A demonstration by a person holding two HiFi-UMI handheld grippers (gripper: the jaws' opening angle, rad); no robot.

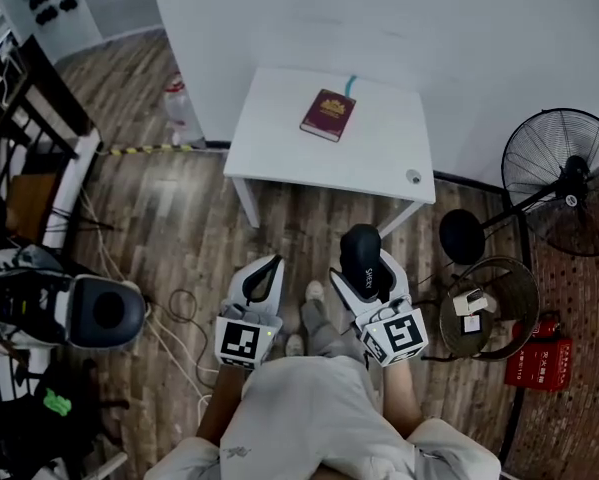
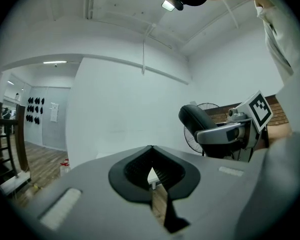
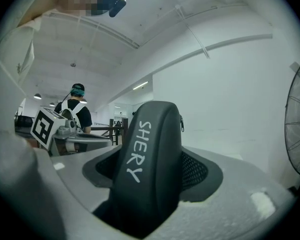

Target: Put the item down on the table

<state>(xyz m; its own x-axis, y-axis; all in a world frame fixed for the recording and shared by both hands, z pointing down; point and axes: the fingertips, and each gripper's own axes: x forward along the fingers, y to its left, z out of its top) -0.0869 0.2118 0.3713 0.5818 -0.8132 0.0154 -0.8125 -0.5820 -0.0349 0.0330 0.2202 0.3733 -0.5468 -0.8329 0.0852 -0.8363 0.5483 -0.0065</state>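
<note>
A black zipped case [image 1: 360,252] marked "SHERY" stands up between the jaws of my right gripper [image 1: 367,276], which is shut on it. The same case [image 3: 148,164] fills the middle of the right gripper view, clamped in the right gripper [image 3: 152,171]. My left gripper [image 1: 267,268] hangs beside it with its jaws shut and nothing in them; the left gripper [image 2: 151,170] shows the same in its own view. Both are held low over the wooden floor, well short of the white table [image 1: 379,153]. A dark red book [image 1: 328,114] lies on that table.
A small round object [image 1: 413,177] sits near the table's front right corner. A standing fan [image 1: 564,183], a round basket [image 1: 484,308] and a red box [image 1: 539,360] are at the right. Grey equipment [image 1: 99,313] and cables lie at the left. A person [image 3: 77,108] stands far off.
</note>
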